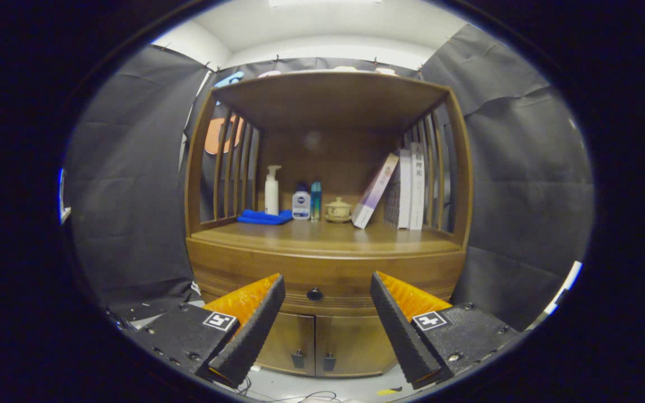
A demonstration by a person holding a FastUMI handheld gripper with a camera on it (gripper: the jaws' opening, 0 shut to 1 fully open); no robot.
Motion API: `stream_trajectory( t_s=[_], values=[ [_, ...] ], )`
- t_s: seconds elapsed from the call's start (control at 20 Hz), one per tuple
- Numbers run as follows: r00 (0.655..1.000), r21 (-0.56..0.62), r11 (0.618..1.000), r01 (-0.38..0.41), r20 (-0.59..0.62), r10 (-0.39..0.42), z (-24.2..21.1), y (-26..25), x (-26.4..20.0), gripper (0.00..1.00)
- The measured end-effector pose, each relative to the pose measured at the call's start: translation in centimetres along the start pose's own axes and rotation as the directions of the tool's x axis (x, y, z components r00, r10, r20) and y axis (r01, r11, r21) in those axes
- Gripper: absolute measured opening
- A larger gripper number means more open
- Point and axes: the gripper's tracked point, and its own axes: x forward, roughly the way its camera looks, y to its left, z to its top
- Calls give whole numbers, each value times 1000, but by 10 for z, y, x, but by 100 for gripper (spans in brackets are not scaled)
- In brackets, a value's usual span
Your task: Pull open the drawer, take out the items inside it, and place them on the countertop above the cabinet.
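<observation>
1. Here the wooden cabinet point(328, 263) stands ahead of the tool point(327, 305), framed by the booth's dark cloth on both sides.
2. On the bench point(322, 234), going left to right: a folded blue cloth point(264, 217), a white pump bottle point(271, 190) standing at its back edge, a small white bottle with a blue cap point(300, 202), a slim teal bottle point(316, 200), and a lidded ceramic cup point(337, 210).
3. Further right, one book point(375, 190) leans against a row of upright books point(409, 189), propped so it does not fall flat.
4. Below the bench, the drawer point(328, 280) looks fully shut, so its contents are hidden.
5. The tool's fingers stand wide apart, holding nothing, with the dark drawer knob point(314, 294) between them but beyond their tips.
6. That spread likely leaves room to close around the knob for the pull.
7. Lowest are two cabinet doors point(314, 344), both closed.
</observation>
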Motion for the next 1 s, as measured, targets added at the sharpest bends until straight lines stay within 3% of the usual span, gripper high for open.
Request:
stream_trajectory(
  t_s=[0.3, 0.65, 1.0],
  values=[
    [993, 6, 999, 33, -110, -32, -55, 2, 52, 98],
    [989, 29, 999, 46, -141, -41, -66, 8, 97, 91],
    [987, 22, 998, 65, -150, -61, -67, 10, 116, 55]
  ],
)
